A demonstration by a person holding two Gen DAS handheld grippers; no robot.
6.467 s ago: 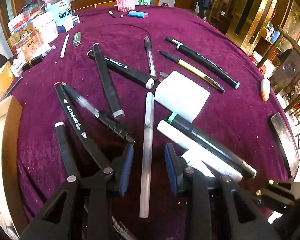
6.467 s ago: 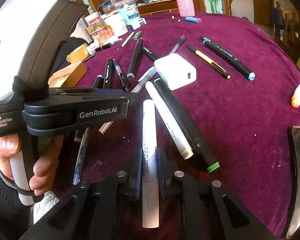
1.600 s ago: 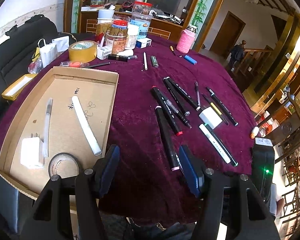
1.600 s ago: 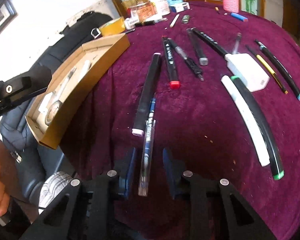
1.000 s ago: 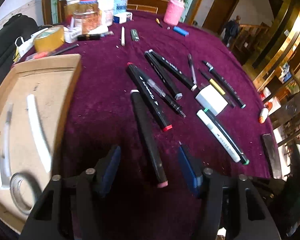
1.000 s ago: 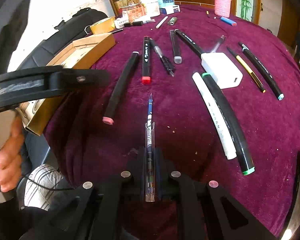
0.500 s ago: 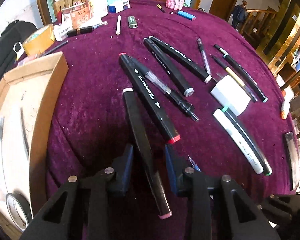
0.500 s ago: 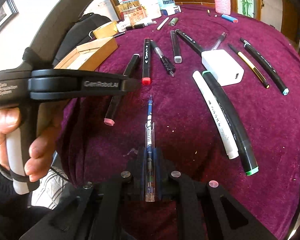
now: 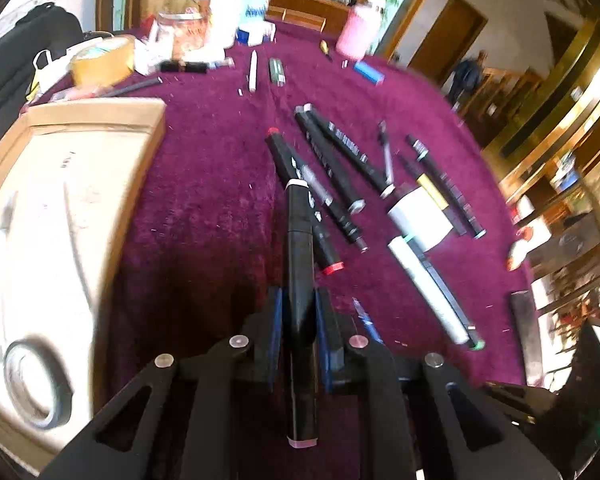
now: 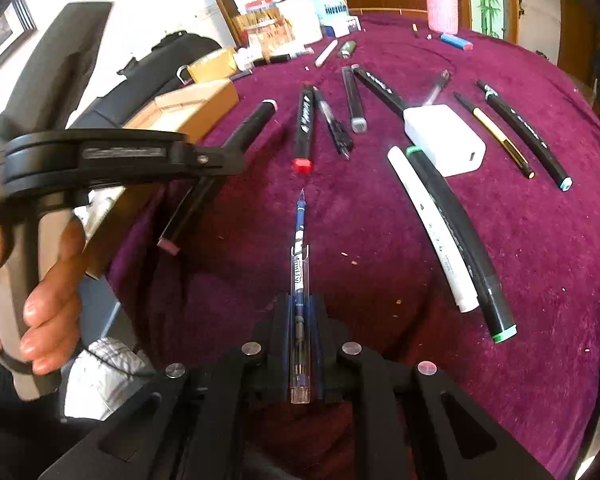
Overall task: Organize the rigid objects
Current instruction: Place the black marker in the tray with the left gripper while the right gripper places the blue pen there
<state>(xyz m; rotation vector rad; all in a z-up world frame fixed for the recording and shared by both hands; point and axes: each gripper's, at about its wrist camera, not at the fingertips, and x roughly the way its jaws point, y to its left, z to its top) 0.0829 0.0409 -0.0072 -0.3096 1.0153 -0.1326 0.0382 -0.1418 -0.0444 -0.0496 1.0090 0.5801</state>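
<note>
Left gripper [image 9: 300, 312] has just been closing and now pinches the black pink-capped marker [image 9: 300, 240], lifted clear of the purple cloth [image 9: 220, 208]. Right gripper [image 10: 300, 320] clamps a clear blue pen [image 10: 300, 272]. Pick-up step is complete; both items next need carrying to the cardboard tray [image 9: 100, 120]

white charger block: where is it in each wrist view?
Left wrist: white charger block, right of centre, among the pens.
Right wrist: same block, upper right of centre.
Shared landmark: the red-capped marker, left of the block in both.
</note>
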